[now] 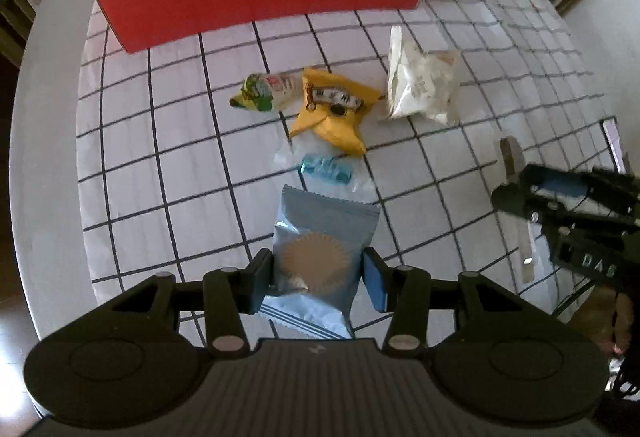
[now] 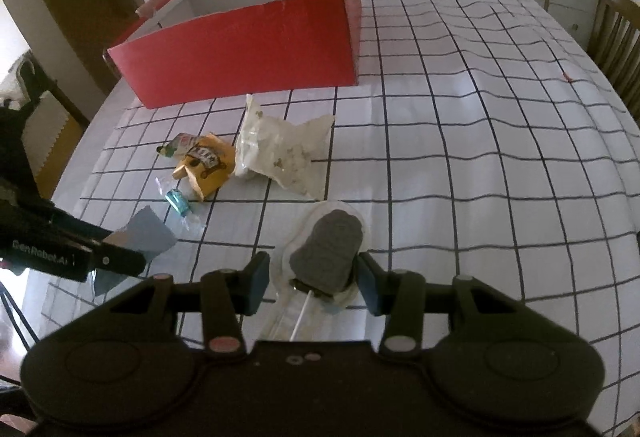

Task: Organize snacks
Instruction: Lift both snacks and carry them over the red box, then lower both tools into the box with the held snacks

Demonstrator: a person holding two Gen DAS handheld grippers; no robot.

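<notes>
Snacks are held in both grippers above the checked tablecloth: the left gripper is clamped on a blue biscuit packet, the right gripper on a wrapped grey lollipop. Carrying to the red box is judged next.

left gripper: pointing steeply down, jaws clamped on a packet | right gripper: angled down, jaws clamped on a lollipop

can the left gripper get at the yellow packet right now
Probably not yet: the left gripper is already shut on the blue packet, so its jaws are full. The path itself looks free; only the small teal candy lies between it and the yellow packet.
</notes>
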